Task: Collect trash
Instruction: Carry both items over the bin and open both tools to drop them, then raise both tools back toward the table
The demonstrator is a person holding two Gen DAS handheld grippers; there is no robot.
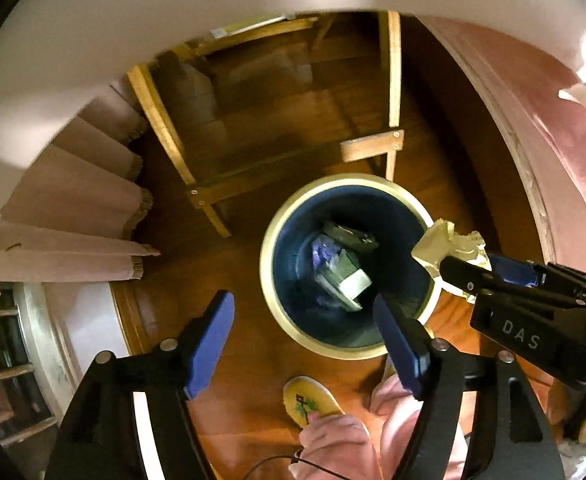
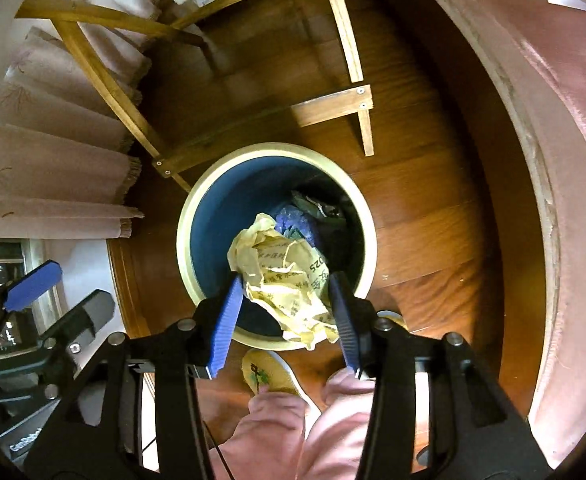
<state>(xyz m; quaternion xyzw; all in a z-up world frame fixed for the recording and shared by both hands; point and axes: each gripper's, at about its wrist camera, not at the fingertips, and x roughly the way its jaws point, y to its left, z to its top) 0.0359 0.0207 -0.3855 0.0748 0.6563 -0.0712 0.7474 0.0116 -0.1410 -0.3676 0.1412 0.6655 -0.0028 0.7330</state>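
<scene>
Right up against the lens, my right gripper [image 2: 285, 312] is clamped on a crumpled yellow paper [image 2: 283, 276] with print on it, held over the trash bin [image 2: 183, 236] at frame centre. Left gripper [image 1: 305, 344] is spread wide with nothing in it, hanging lower centre over the bin's near side. So I'd say this is the drop step: next move is just letting go so the wad falls inside the rim, since part of it hangs over the near edge. Stuff at the bin's bottom is too dark and blurry to identify, and my slipper [image 2: 265, 372] is half cut off.
</scene>
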